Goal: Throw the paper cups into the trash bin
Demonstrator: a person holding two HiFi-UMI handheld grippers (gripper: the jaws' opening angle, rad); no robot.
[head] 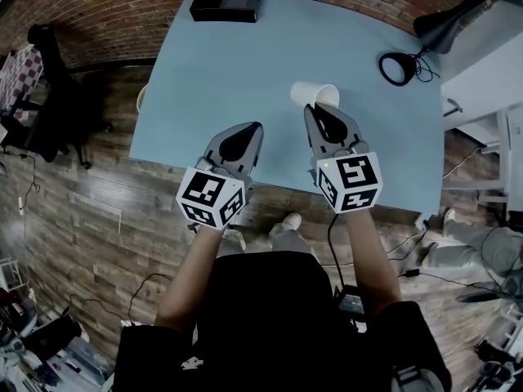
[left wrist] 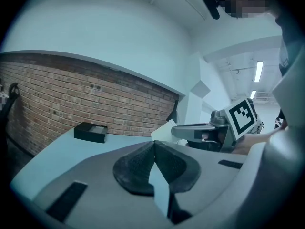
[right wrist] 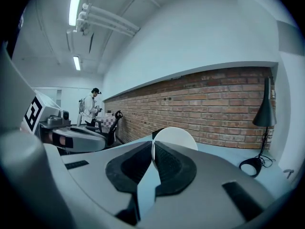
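The blue desk (head: 229, 72) is lying in front of you, with a dark chair (head: 49, 88) standing on the wood floor off its left edge. A black lamp (head: 445, 23) is sitting at the far right corner and a flat black box (head: 227, 1) at the middle of the far edge. Both are well apart from your grippers.

You are holding both grippers side by side over the near half of the desk, pointing toward the far edge. Your left gripper (head: 255, 126) is keeping its jaws pressed together with nothing between them.

Your right gripper (head: 311, 109) is pinching the white cup (head: 306, 92) by its thin wall, the jaws almost together on it. The cup is hanging over the middle of the desk, a little toward the right edge. It is tipped on its side, its long axis running roughly left to right and its mouth pointing toward the right edge.
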